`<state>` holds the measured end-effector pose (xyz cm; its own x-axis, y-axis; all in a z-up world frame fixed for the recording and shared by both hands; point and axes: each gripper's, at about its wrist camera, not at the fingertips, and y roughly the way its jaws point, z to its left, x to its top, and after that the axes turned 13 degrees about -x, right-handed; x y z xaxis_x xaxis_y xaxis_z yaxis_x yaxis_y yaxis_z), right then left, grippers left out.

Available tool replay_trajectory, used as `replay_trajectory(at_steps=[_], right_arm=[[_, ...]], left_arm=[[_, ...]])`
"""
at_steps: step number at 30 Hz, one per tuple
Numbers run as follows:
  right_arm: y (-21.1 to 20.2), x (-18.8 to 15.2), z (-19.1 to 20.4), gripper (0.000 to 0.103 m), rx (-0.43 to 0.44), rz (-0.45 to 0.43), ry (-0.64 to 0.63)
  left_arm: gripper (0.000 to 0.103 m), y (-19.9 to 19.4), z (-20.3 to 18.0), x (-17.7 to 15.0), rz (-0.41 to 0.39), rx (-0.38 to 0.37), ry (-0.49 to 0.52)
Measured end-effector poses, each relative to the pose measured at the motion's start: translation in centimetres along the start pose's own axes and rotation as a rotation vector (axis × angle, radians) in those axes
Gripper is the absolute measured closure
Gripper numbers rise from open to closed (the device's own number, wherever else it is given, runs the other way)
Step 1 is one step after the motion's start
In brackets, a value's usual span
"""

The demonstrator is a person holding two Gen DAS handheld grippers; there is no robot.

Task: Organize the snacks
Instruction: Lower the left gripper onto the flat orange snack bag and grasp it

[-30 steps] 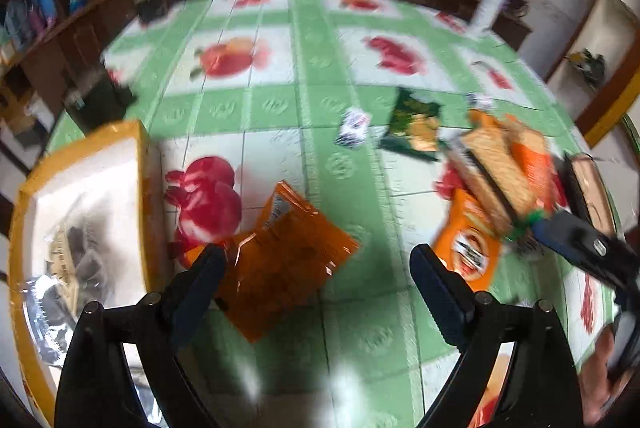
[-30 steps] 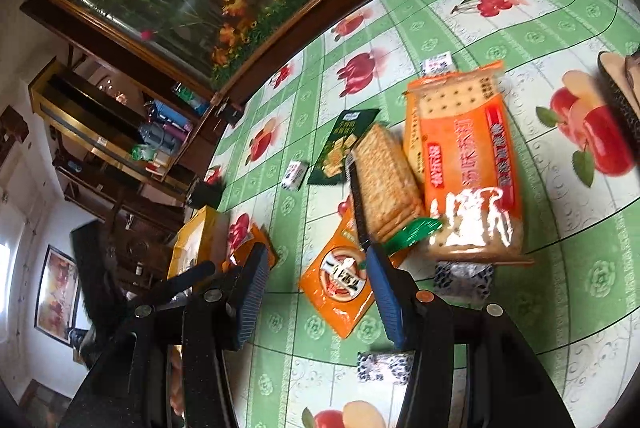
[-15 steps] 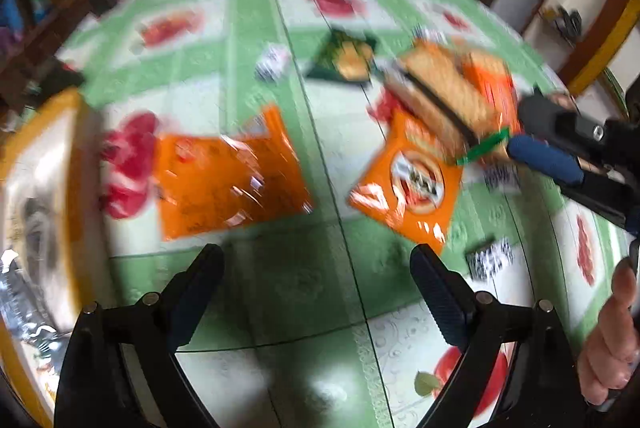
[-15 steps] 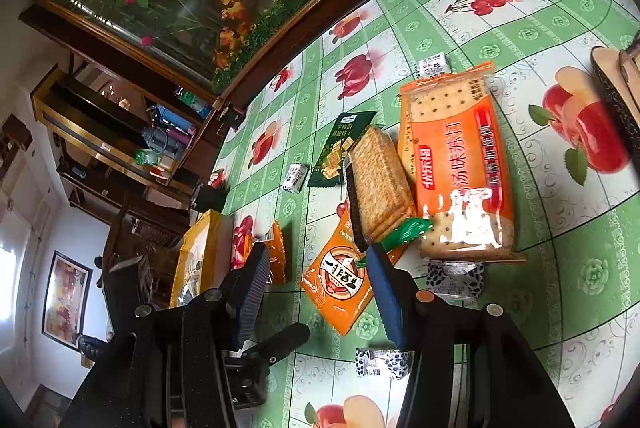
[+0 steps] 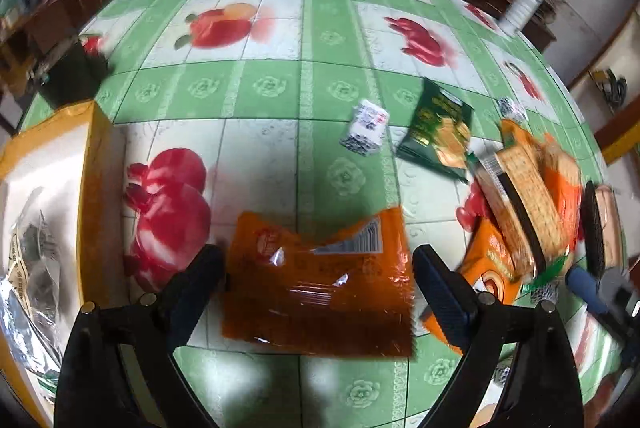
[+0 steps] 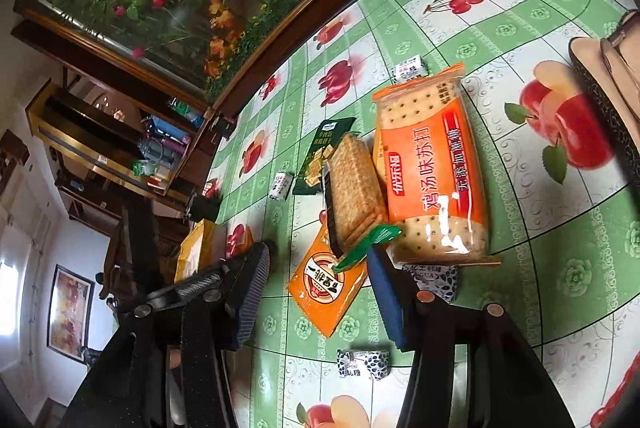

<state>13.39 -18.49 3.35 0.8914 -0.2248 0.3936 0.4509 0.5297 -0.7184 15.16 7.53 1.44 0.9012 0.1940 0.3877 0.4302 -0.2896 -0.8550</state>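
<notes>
I'm looking at a bench [image 5: 280, 87] covered in a green-and-white checked cloth printed with fruit. At its left edge in the left wrist view sits a yellow-rimmed box [image 5: 86, 187] with crinkled clear wrappers inside. The biggest snack is the orange cracker pack [image 6: 432, 179], which reads 鸡汤味苏打 in white down its length; the smaller brand line beside that I cannot make out. Leaning against its left side is a sleeve of brown crackers [image 6: 354, 191] with a green twisted end. My left claw [image 5: 318, 278] is spread wide, holding nothing, and between its fingers lies a flat orange packet [image 5: 320, 284], barcode side up, its print too smeared to read. My right claw [image 6: 316, 292] is likewise released, and just ahead of it lies a smaller orange packet [image 6: 326, 284] with a round seal of Chinese characters I can only partly read. Farther back is a dark green packet [image 6: 324, 155] picturing biscuits, text too small. Small wrapped candies are scattered about: one white [image 6: 281, 185], one near the big pack's top [image 6: 408, 69], one black-and-white [image 6: 362, 364] close to the right claw.
</notes>
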Motion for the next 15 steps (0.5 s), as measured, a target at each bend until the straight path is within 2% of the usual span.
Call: replay_trajectory(at_steps=[3, 6, 8, 10, 13, 15], right_arm=[[-0.2, -0.1, 0.2, 0.048, 0.008, -0.002, -0.007], [-0.3, -0.3, 0.6, 0.048, 0.007, -0.005, -0.019], [-0.3, -0.4, 0.6, 0.048, 0.009, -0.004, -0.016], [-0.4, -0.4, 0.4, 0.048, 0.012, -0.003, -0.012], [-0.7, -0.7, -0.1, 0.047, 0.023, 0.001, -0.005], [-0.7, -0.7, -0.5, 0.046, 0.018, 0.001, -0.004]], left_arm=[[0.007, -0.2, -1.7, -1.7, 0.040, -0.034, 0.064], [0.007, -0.2, -3.3, -3.5, 0.040, -0.016, 0.134], [0.007, -0.2, -3.9, -4.2, 0.008, 0.017, 0.165], [0.007, -0.3, -3.9, -4.6, -0.025, 0.039, 0.154], [0.007, -1.2, -4.1, -4.6, -0.070, 0.040, 0.136], [0.007, -1.8, -4.8, -4.3, -0.099, 0.092, 0.191]])
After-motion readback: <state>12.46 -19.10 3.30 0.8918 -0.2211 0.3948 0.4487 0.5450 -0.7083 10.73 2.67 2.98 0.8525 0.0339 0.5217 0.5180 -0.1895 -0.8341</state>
